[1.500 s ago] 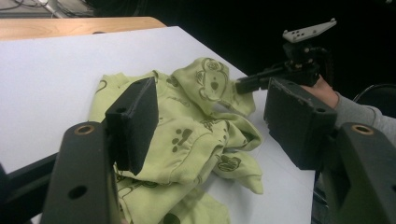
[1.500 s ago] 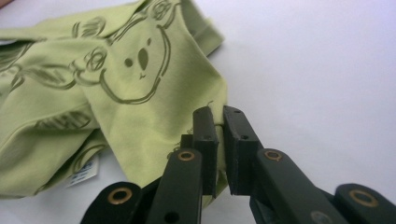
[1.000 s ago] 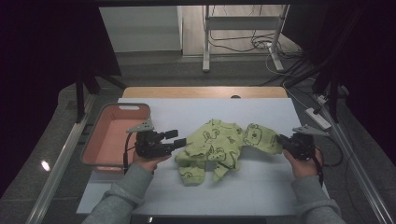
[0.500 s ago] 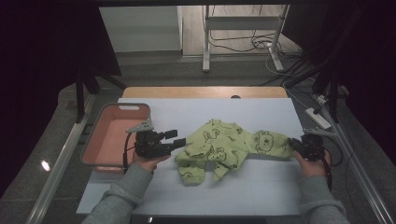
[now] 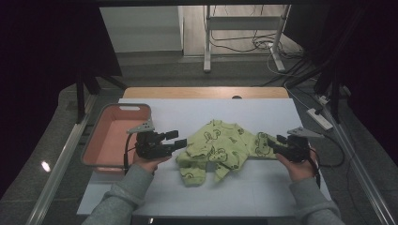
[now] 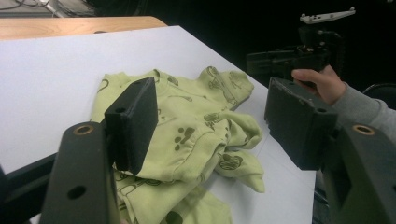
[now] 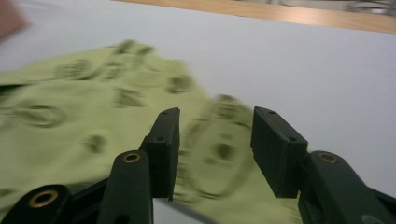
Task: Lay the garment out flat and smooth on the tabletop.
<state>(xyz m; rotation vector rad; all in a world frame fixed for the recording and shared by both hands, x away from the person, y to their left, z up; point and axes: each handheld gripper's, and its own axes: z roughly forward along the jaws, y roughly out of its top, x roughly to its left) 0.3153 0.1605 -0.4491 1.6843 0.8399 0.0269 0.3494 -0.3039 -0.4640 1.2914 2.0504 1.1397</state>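
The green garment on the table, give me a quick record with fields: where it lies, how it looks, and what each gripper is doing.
garment: green garment, dark prints, crumpled on the white table
left gripper: jaws open at the garment's left edge, not pressing on it
right gripper: jaws have just been opening, a sleeve end lies between them, pads apart from the cloth
tray: pink tray at the table's left, nothing seen in it

Green printed garment (image 5: pixel 224 148), crumpled, on table
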